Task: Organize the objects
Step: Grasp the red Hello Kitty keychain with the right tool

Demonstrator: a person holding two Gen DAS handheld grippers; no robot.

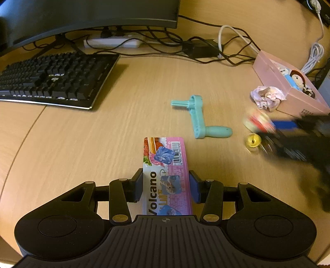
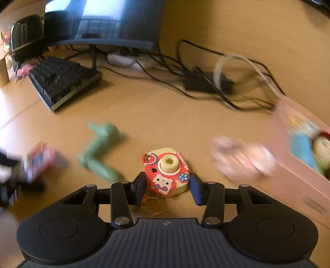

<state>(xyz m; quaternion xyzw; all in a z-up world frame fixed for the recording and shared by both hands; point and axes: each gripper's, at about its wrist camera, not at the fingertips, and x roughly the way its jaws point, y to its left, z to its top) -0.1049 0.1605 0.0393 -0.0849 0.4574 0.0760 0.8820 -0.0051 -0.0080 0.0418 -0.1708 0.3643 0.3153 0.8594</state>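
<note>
My left gripper [image 1: 166, 186] is shut on a pink and blue Volcano snack packet [image 1: 165, 156], which sticks out forward over the wooden desk. My right gripper [image 2: 168, 187] is shut on a red and cream Hello Kitty toy camera [image 2: 165, 171]; the toy stays sharp while the background is blurred. In the left wrist view the same toy camera [image 1: 257, 121] is a blur at the tip of the right gripper [image 1: 268, 127], with a small gold bell [image 1: 252, 141] just below it. A teal crank handle [image 1: 198, 117] lies between the two grippers.
A pink open box [image 1: 288, 88] holding a doll stands at the right, with a crumpled pale cloth [image 1: 267, 95] against its front. A black keyboard [image 1: 53, 78], a monitor [image 1: 82, 16], a white power strip [image 1: 113, 42] and tangled cables [image 1: 198, 49] fill the back.
</note>
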